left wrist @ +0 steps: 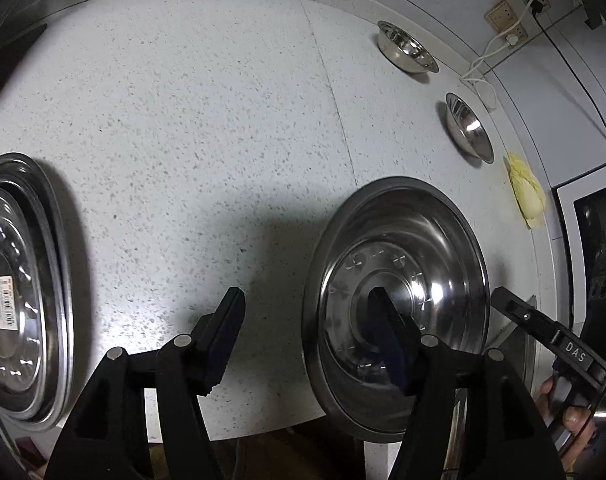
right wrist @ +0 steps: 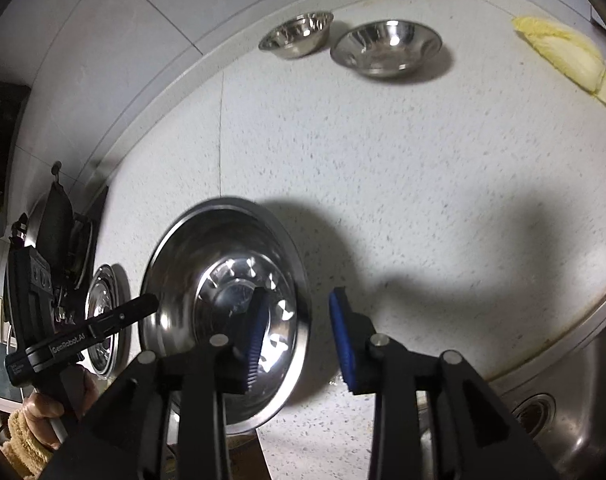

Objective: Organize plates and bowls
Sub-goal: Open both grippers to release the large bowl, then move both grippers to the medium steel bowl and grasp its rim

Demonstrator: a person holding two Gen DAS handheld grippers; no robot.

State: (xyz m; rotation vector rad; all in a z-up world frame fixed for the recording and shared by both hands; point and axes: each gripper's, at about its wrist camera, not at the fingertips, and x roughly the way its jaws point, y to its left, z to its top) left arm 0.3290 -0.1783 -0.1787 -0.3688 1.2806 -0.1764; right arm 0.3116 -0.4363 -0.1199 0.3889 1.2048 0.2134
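A steel plate [left wrist: 399, 248] lies on the speckled counter near its front edge; it also shows in the right wrist view [right wrist: 207, 248]. My left gripper [left wrist: 307, 320] is open, its right finger over the plate's middle, its left finger over bare counter. My right gripper [right wrist: 299, 320] is open, straddling the plate's right rim, left finger over the plate. A stack of steel plates [left wrist: 19, 280] lies at the left; it shows small in the right wrist view [right wrist: 103, 312]. Two steel bowls [left wrist: 407, 46] [left wrist: 469, 128] stand at the back; they also show in the right wrist view [right wrist: 297, 36] [right wrist: 385, 48].
A yellow cabbage [right wrist: 571, 56] lies at the back right, also in the left wrist view [left wrist: 527, 192]. A steel sink [right wrist: 563, 400] with a drain is at the right. White cables and wall sockets [left wrist: 507, 20] are behind the bowls. A dark appliance [left wrist: 599, 240] stands at the far right.
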